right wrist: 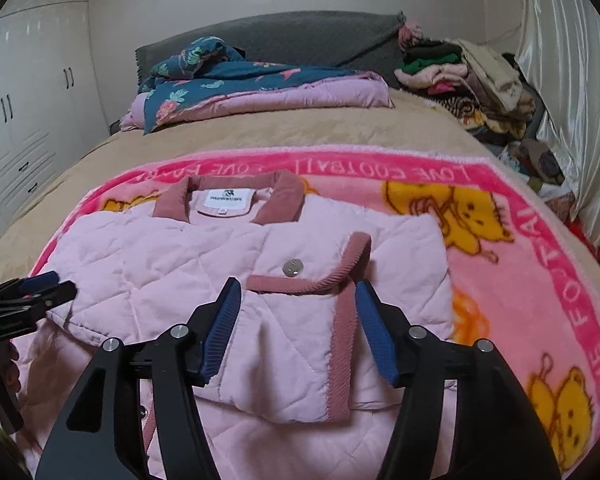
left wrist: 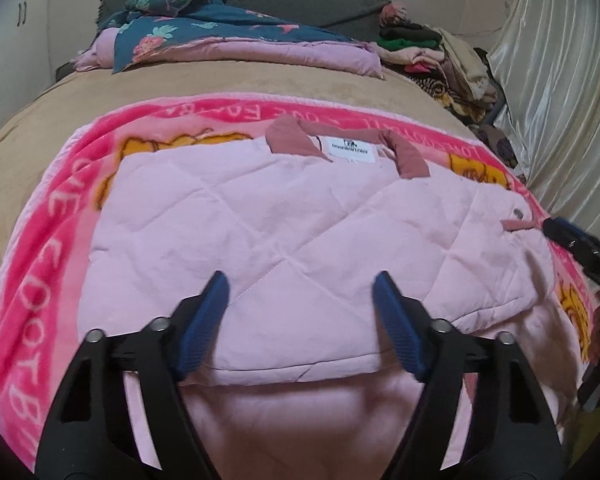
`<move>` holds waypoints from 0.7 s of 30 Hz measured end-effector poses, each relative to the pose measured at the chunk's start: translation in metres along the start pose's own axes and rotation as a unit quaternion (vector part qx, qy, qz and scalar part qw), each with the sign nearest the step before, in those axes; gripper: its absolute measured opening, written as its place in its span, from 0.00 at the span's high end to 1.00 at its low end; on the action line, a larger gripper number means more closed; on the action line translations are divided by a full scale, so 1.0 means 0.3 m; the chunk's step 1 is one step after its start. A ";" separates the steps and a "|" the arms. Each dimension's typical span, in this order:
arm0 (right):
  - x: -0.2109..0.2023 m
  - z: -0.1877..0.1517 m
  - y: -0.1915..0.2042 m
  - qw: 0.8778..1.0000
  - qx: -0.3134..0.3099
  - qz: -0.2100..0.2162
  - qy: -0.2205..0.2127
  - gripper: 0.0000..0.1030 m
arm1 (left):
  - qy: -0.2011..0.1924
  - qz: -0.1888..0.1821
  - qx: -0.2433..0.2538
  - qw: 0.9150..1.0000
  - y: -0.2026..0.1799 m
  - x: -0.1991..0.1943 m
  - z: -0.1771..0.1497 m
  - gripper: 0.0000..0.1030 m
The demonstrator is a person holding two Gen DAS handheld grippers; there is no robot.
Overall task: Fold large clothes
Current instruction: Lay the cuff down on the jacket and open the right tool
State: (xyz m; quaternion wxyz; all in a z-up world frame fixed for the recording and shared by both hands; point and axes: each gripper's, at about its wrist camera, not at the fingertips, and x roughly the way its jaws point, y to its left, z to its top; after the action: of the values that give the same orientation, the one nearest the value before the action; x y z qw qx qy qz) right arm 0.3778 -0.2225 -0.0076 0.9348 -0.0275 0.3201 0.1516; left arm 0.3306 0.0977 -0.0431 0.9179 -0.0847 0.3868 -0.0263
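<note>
Left wrist view: the left gripper (left wrist: 300, 292) is seen with its jaws parted about halfway above a pink quilted jacket (left wrist: 284, 208), nothing pressed between the blue pads (left wrist: 204, 320). The jacket is laid on a pink blanket (left wrist: 40, 240) spread over a tan bed (left wrist: 220, 80), collar (left wrist: 288, 136) at the far side and a white label (left wrist: 350, 150) showing inside it. At the right edge the right gripper (left wrist: 572, 236) is seen by the jacket's trimmed pocket.

From the right wrist view, the right gripper (right wrist: 296, 300) is held with its jaws partly open; the folded pocket panel (right wrist: 300, 332) with its dusty-rose trim lies between the fingers, but whether the pads touch it cannot be told. A snap button (right wrist: 293, 267) is seen just beyond. At the far end of the bed a floral quilt (right wrist: 228, 76) is lying, and a pile of clothes (right wrist: 472, 76) is stacked at the far right.
</note>
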 end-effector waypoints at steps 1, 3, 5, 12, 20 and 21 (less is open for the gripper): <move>-0.010 0.002 0.010 1.000 -0.007 0.001 -0.006 0.37 | 0.004 -0.001 0.000 1.000 0.001 0.005 -0.002 0.37; -0.022 0.008 0.035 1.000 -0.019 0.002 -0.012 0.34 | 0.015 -0.002 -0.006 1.000 0.015 0.025 -0.013 0.38; -0.029 0.014 0.067 0.999 -0.032 0.010 -0.015 0.34 | 0.026 0.000 -0.018 0.999 0.031 0.050 -0.027 0.38; -0.009 0.048 0.166 0.997 -0.065 0.040 -0.008 0.29 | 0.043 0.000 -0.031 0.999 0.048 0.078 -0.060 0.38; 0.211 -0.019 0.232 0.990 -0.088 0.019 0.111 0.22 | 0.043 0.004 -0.028 0.999 0.043 0.076 -0.060 0.38; 0.241 -0.038 0.220 0.988 -0.080 0.020 0.127 0.21 | 0.044 0.005 -0.028 0.999 0.043 0.076 -0.060 0.38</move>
State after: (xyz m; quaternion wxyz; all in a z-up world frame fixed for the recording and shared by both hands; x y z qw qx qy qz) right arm 0.4054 -0.1420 -0.0577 0.8781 -0.1147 0.4237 0.1904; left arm 0.3335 0.1054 -0.0739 0.8974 -0.1071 0.4277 -0.0147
